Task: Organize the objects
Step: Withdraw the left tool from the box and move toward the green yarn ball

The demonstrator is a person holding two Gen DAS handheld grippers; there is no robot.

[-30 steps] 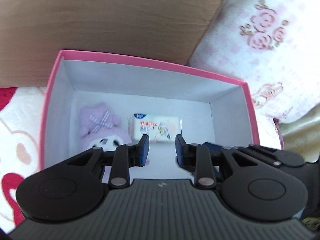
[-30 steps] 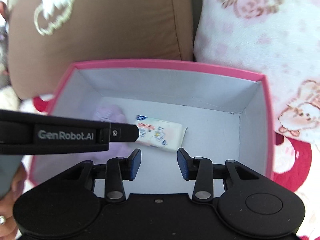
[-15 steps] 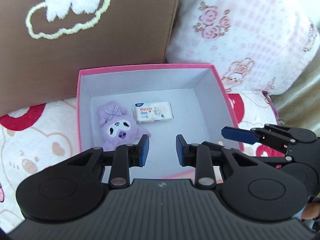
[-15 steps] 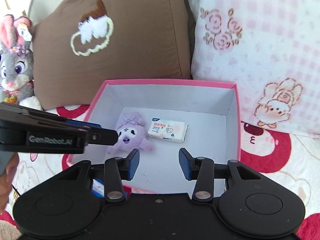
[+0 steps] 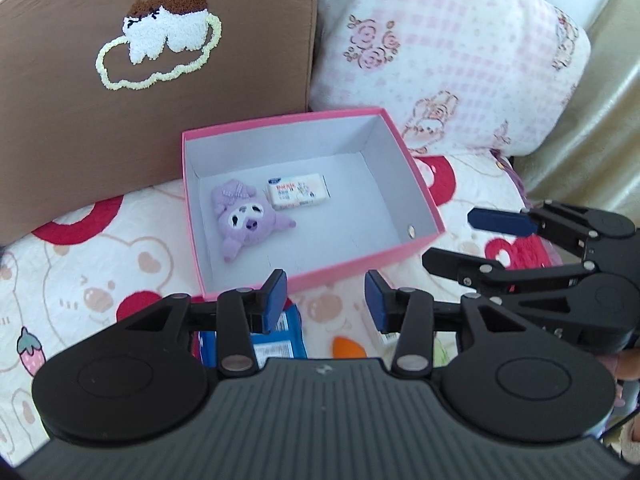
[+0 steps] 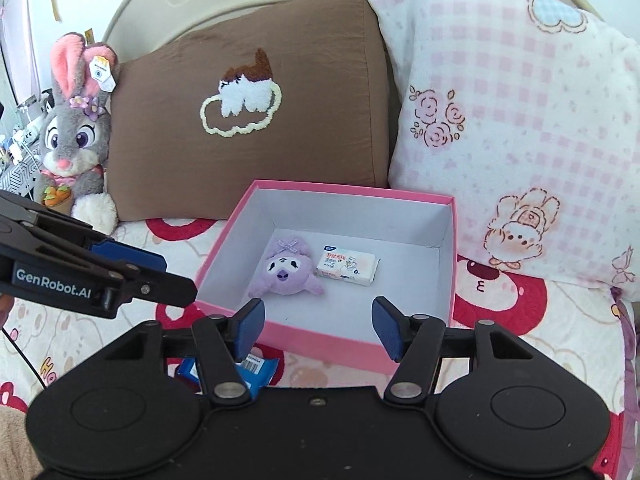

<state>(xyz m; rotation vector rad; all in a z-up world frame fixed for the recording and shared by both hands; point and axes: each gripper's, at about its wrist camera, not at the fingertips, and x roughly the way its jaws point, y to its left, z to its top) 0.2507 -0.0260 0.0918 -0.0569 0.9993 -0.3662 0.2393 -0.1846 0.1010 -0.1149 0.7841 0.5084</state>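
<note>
Blue packet [image 5: 280,342]: partly hidden under the left gripper [image 5: 326,300]'s left finger.
Orange object [image 5: 348,347]: mostly hidden behind gripper body, identity unclear.
White packet [image 6: 347,269]: print too small.

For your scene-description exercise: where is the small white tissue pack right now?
In both wrist views the white tissue pack lies on the floor of the open pink box, just right of the purple plush toy, towards the back wall.

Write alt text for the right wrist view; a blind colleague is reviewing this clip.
A pink box on a bed holds a purple plush beside a white tissue pack. The right tongs are open and empty in front of it, the left tongs at the left edge.
</note>
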